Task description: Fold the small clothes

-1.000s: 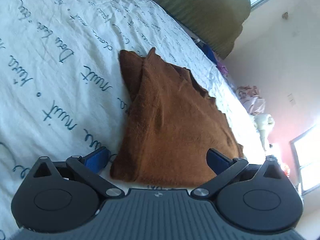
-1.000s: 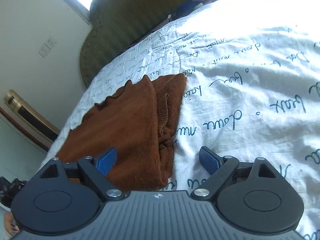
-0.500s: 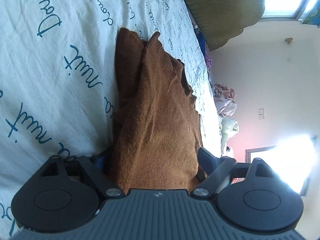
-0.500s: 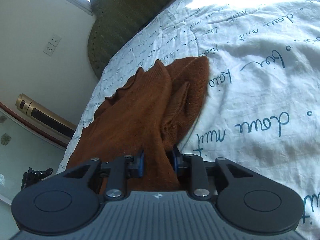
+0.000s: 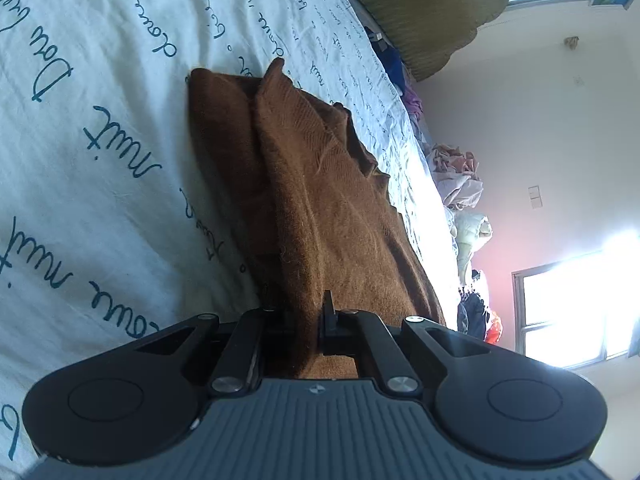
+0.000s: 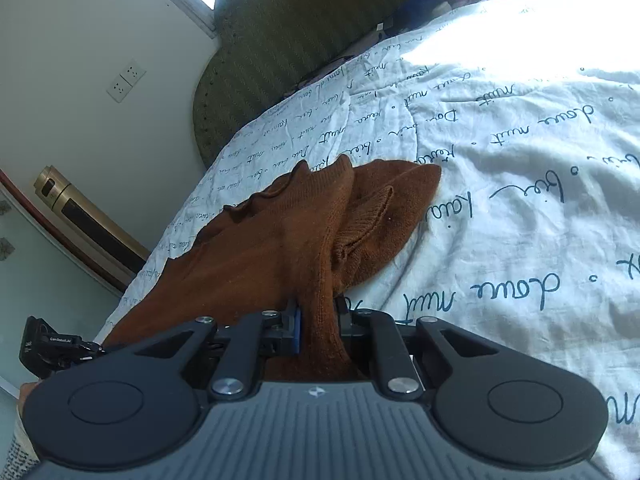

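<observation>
A white sheet [image 5: 100, 128] printed with teal handwriting fills the left of the left view. An olive cushion [image 6: 304, 28] sits top centre of the right view, wall sockets [image 6: 126, 81] upper left, a clothes pile [image 5: 460, 176] at right.

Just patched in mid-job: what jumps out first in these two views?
A brown knit garment lies bunched on a white bedsheet printed with blue handwriting. Both grippers are pinching its near edge: the left gripper and right gripper have just closed on the fabric. A green cushion sits behind.
</observation>
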Available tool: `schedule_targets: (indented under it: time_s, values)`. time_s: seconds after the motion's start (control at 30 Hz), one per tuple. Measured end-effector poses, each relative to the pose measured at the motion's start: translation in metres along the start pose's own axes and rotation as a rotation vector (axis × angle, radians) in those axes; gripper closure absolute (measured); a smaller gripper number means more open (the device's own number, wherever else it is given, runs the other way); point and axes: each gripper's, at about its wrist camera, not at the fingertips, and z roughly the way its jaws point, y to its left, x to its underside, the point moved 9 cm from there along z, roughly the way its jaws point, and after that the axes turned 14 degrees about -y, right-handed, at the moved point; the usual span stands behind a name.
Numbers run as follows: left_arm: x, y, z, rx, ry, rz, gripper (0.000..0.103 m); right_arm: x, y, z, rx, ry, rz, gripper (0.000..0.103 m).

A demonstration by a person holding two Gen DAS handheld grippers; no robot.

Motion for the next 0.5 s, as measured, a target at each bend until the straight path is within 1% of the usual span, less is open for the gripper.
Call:
schedule_targets:
  time_s: [0.1,0.2,0.27,0.33,0.37,0.4,0.43,0.47,0.5]
  values:
    - [0.001,0.001,-0.004,0.005,0.004,0.009,0.097,-0.003,-0.001,-0.009,0.005,-0.011,-0.003,0.092]
    - [0.005,0.01,-0.007,-0.016,0.02,0.015,0.097,-0.006,-0.006,-0.023,0.014,-0.038,0.011,0.095]
    - [0.009,0.017,-0.009,-0.021,0.028,0.015,0.097,-0.005,-0.008,-0.031,0.005,-0.037,0.023,0.095]
    - [0.015,0.03,-0.011,-0.038,0.033,0.015,0.097,0.002,-0.008,-0.034,0.014,-0.015,0.013,0.096]
    - [0.018,0.036,-0.011,-0.043,0.04,-0.002,0.097,0.008,-0.007,-0.032,-0.018,0.021,0.029,0.095]
    - [0.021,0.041,-0.009,-0.032,0.052,-0.021,0.097,0.01,-0.009,-0.032,-0.031,0.03,0.047,0.095]
    - [0.023,0.044,-0.009,-0.016,0.059,-0.037,0.096,0.009,-0.015,-0.031,-0.009,0.024,0.057,0.089]
    - [0.023,0.049,-0.009,-0.025,0.051,-0.061,0.093,0.008,-0.022,-0.03,0.01,0.021,0.077,0.083]
    - [0.022,0.051,-0.01,-0.03,0.042,-0.086,0.09,0.007,-0.03,-0.028,0.014,0.016,0.122,0.062]
